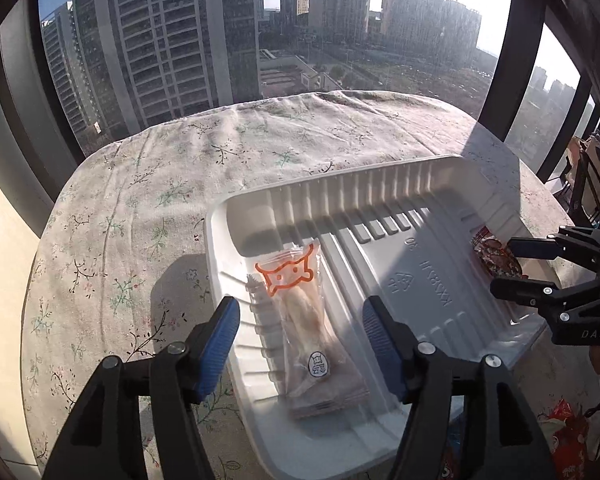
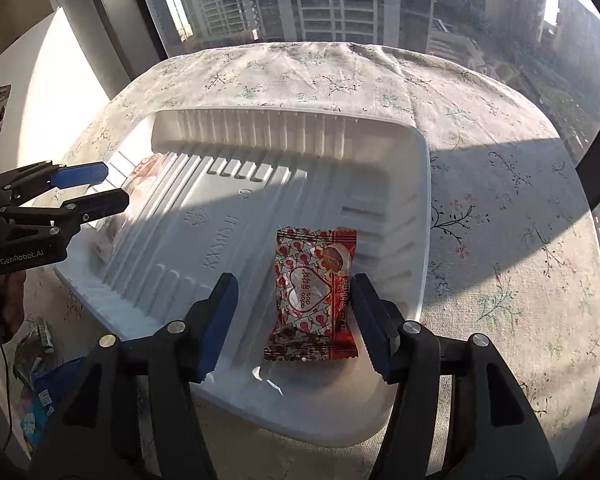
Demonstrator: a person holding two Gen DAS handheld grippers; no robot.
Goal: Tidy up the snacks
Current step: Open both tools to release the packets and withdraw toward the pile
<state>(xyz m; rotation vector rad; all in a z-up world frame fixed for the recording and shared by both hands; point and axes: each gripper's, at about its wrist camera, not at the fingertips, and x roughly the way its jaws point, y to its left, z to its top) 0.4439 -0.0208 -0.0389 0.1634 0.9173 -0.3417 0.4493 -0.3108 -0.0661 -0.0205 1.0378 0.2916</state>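
Two grippers — left gripper (image 1: 300, 340), right gripper (image 2: 294, 316) — angled down, apart

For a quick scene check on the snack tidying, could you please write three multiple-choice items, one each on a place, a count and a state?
1. Where does the red snack packet lie?
A. in the white tray
B. on the flowered tablecloth
C. on the window sill

2. How many snack packets lie in the tray?
A. one
B. two
C. four

3. How does the left gripper stand?
A. shut on a packet
B. open over the clear packet
C. shut on the tray rim

Answers:
1 A: the red packet rests on the tray floor near its right wall.
2 B: only the red packet and the clear one with the orange cat drawing lie there.
3 B: both blue pads stand apart from the packet.
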